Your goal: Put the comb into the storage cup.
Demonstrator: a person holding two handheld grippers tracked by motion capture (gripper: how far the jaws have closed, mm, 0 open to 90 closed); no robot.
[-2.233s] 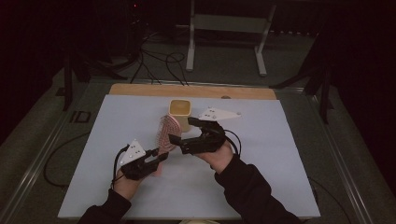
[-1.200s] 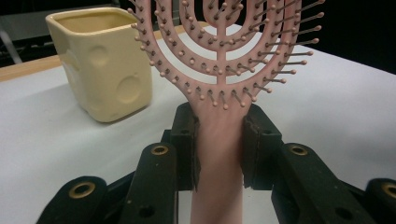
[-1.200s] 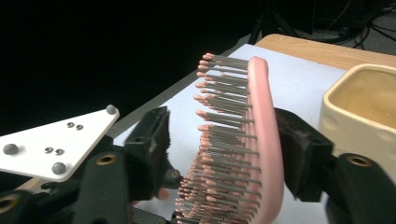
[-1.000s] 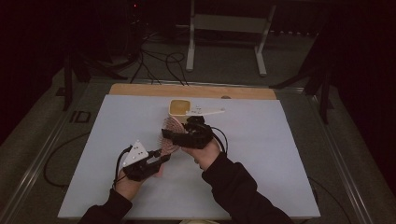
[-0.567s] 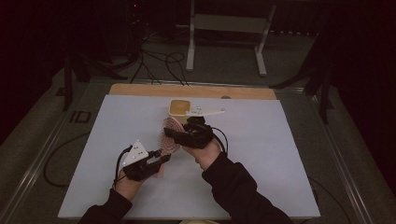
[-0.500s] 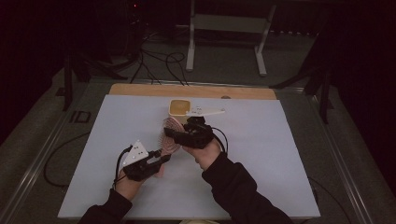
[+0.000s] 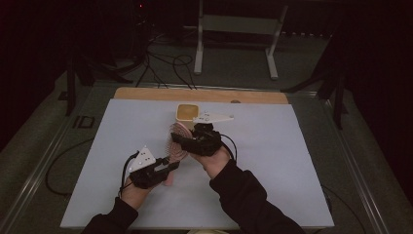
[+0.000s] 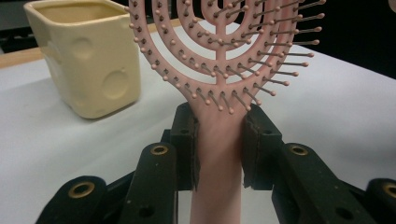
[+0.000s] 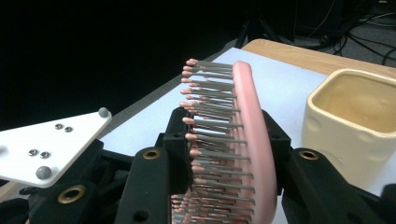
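A pink hairbrush (image 7: pixel 174 152) is held tilted over the white table top, between the two grippers. My left gripper (image 7: pixel 170 166) is shut on its handle; in the left gripper view the pads (image 8: pixel 187 140) press both sides of the handle below the bristled head (image 8: pixel 219 70). My right gripper (image 7: pixel 179 142) comes in from the right. Its jaws have just been closing on the brush head (image 9: pixel 252 130), one pad on the bristle tips and the other on the back. A cream square cup (image 7: pixel 187 113) stands just behind the brush.
The white table top (image 7: pixel 292 175) has a wooden strip (image 7: pixel 146 93) along its far edge. Beyond it stand a metal frame (image 7: pixel 236 29) and cables (image 7: pixel 165 63) on the dark floor. The cup (image 9: pixel 355 121) sits close to the right jaw.
My right hand has moved left from beside the brush onto its head, and has held still there for the last second. The left hand and the brush handle have stayed put.
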